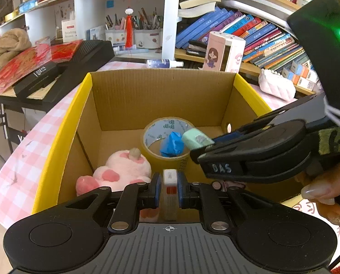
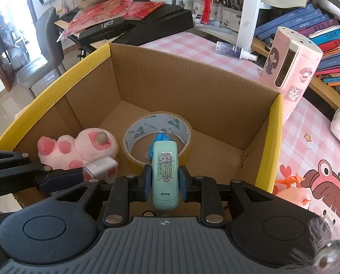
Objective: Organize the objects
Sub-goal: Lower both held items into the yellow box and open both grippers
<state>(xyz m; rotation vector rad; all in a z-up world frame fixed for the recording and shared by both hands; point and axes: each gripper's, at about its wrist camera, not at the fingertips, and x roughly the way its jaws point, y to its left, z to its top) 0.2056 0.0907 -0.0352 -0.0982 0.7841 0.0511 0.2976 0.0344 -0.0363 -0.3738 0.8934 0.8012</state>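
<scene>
- A small white stamp [image 1: 170, 183], boxy with a red band, is being clamped between the blue pads of the left gripper [image 1: 169, 188], above the box [image 1: 62, 123].
- A mint-green plastic case [image 2: 165, 173], rounded and bearing a sticker, is being gripped by the right gripper [image 2: 165, 179].
- Ahead of both, a glossy tape roll [image 2: 157, 134], a crumpled blue scrap [image 1: 171, 144] and a fluffy pink plush [image 2: 78, 148] are being held in the corrugated cardboard box.

Pink-and-white checked table [image 2: 188, 45] bearing an open cardboard box [image 2: 192, 84] with yellow rims, a pink cartoon-printed canister [image 2: 291, 68] just beside the box, a spray bottle [image 2: 234, 51] lying flat, and a white quilted pouch [image 1: 276, 84].
</scene>
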